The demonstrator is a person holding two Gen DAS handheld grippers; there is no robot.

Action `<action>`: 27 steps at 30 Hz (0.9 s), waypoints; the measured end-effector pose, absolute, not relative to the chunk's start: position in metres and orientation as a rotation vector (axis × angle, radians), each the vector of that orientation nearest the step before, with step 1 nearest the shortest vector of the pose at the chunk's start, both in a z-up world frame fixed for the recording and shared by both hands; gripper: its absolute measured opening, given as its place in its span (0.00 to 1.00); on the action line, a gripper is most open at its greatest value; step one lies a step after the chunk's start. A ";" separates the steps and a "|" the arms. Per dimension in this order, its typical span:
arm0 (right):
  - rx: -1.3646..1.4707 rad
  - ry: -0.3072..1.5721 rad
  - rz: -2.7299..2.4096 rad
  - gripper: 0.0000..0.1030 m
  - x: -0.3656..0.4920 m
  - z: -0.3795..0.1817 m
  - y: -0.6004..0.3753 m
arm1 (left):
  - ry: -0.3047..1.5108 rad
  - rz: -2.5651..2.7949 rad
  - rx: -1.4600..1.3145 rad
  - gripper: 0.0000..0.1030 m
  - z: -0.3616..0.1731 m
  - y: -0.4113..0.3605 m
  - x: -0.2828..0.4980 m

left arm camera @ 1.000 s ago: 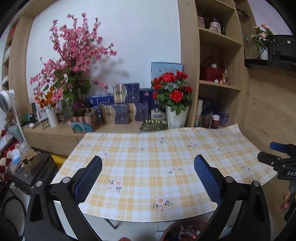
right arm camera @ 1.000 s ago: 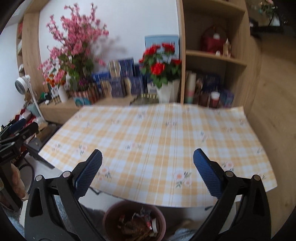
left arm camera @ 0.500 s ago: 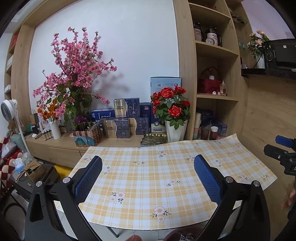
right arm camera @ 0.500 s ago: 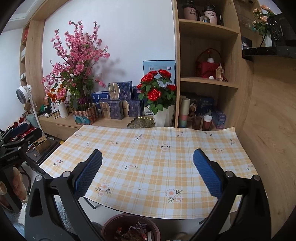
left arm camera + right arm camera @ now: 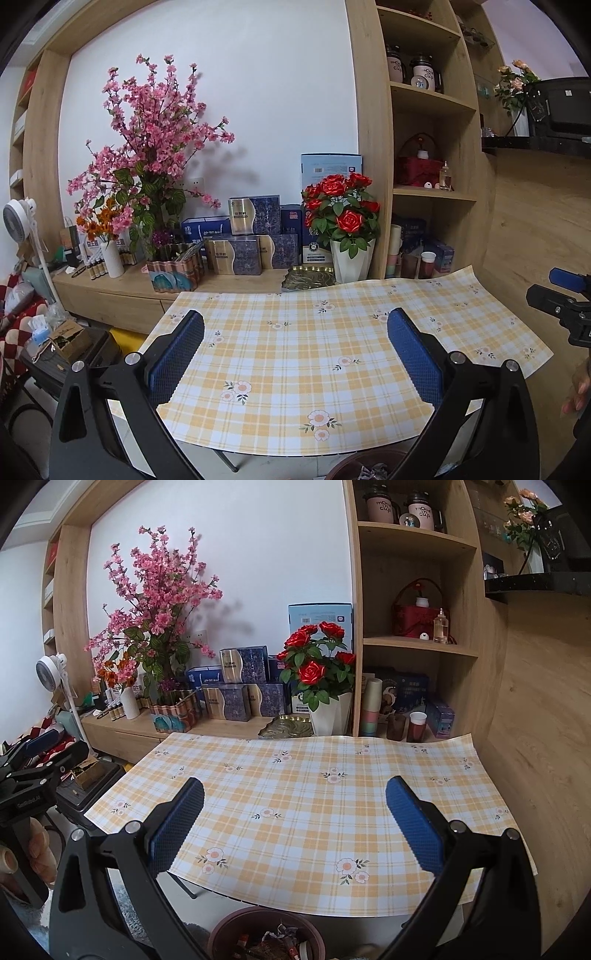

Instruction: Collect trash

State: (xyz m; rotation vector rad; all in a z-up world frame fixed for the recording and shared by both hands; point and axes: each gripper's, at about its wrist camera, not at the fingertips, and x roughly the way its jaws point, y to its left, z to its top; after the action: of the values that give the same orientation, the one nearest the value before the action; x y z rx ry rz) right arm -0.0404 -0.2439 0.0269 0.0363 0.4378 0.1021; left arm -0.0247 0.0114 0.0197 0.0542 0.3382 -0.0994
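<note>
Two tongs were up over the near edge of the bench (image 5: pixel 295 794), both with blue pads spread wide apart and nothing between them. Left tongs (image 5: pixel 295 354) hovered over the near-left part of the checked yellow cloth; right tongs (image 5: pixel 294 827) over the near-middle. Each showed in the other's view: right tongs at the far right edge of the left wrist view, left tongs at the left edge of the right wrist view, with part of a hand (image 5: pixel 37 845) below.

Trash sat in a brown round bin (image 5: pixel 266 938) on the floor just under the near bench edge, wrappers and scraps piled inside; only its rim showed in the left wrist view (image 5: pixel 369 467). Bench top carried nothing but the cloth.

Beyond the far edge: red rose pot (image 5: pixel 321 679), pink blossom arrangement (image 5: pixel 155 602), blue gift boxes (image 5: pixel 240 686), wooden shelf unit (image 5: pixel 413 590) at far right, white fan (image 5: pixel 51 668) at far left.
</note>
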 end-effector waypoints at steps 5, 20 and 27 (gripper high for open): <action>0.028 0.439 0.103 0.94 -0.040 0.027 -0.240 | 0.342 -0.091 0.060 0.94 0.020 0.013 -0.023; 0.023 0.451 0.116 0.94 -0.039 0.023 -0.233 | 0.357 -0.055 0.077 0.94 0.015 0.015 -0.021; 0.025 0.462 0.126 0.94 -0.037 0.018 -0.235 | 0.369 -0.022 0.088 0.94 0.012 0.018 -0.020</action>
State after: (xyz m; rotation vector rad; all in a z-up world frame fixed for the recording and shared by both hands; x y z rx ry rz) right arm -0.0369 -0.2346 0.0176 0.0252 0.4621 0.1261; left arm -0.0199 0.0181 0.0118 0.0877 0.3688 -0.0215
